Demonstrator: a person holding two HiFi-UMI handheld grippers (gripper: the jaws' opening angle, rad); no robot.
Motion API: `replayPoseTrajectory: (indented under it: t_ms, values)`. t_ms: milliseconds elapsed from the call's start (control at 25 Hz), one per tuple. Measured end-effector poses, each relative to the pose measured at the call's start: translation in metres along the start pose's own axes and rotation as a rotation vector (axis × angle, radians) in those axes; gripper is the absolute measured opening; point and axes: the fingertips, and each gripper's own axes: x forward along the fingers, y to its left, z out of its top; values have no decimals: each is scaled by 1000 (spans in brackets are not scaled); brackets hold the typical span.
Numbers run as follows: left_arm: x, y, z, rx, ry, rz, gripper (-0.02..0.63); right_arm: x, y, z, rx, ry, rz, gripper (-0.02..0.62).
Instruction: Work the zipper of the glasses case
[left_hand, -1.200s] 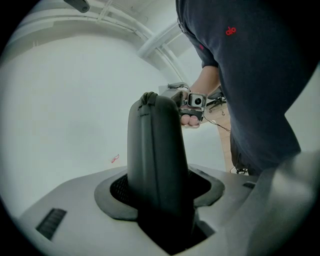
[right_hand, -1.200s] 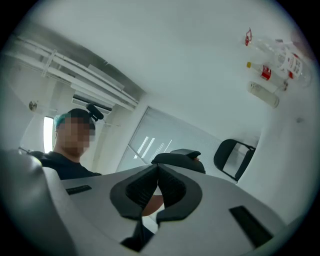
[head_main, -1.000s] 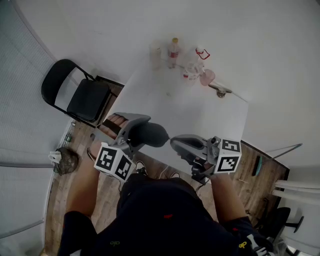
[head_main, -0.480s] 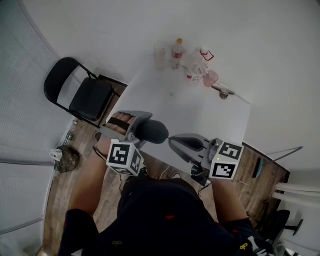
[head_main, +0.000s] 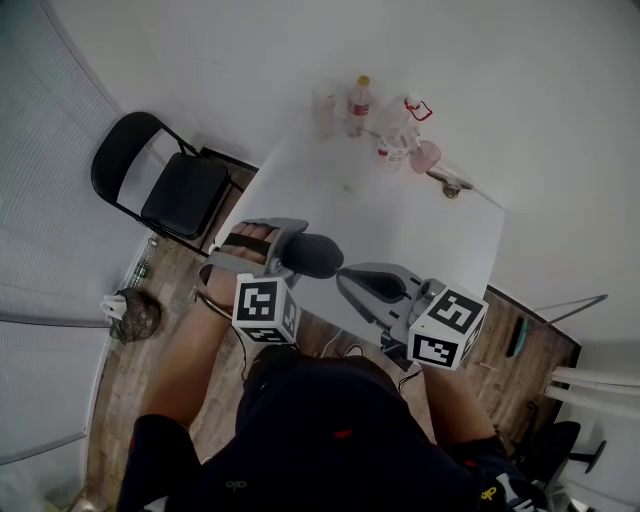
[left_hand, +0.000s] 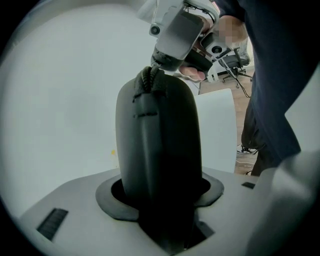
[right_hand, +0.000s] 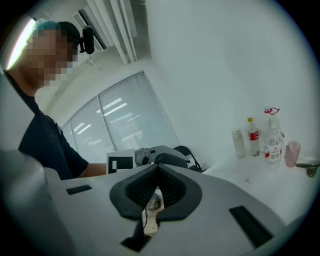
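- A person stands at the near edge of a white table (head_main: 400, 225), a gripper in each hand, at mid-frame in the head view.
- The left gripper (head_main: 283, 248) clamps one end of the black case (head_main: 315, 257), its jaws spread around the case's body and pressing on it.
- The case is held off the table; its free end points toward the right gripper (head_main: 346, 278).
- The right gripper's jaws are pressed together, their tip touching the zipper (left_hand: 149, 80) at the case's free end; whether they pinch the pull cannot be made out.
- Bottles (head_main: 360, 100) and a pink cup (head_main: 427, 155) stand at the table's far edge, upper centre.
- A black folding chair (head_main: 180, 190) sits at left.
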Motion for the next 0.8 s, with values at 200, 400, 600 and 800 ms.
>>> replayPoseTrajectory:
  t_ms: [200, 400, 600, 800]
  values:
    - [4, -1, 1, 10, 25, -2, 268, 6, 4, -1, -36, 24, -31, 20]
    - [9, -4, 1, 12, 52, -12, 267, 14, 4, -4, -83, 66, -90, 20]
    - [9, -6, 0, 6, 55, -17, 268, 18, 4, -6, -99, 73, -113, 20]
    - [4, -1, 1, -38, 17, 12, 268, 10, 9, 3, -155, 34, -107, 21]
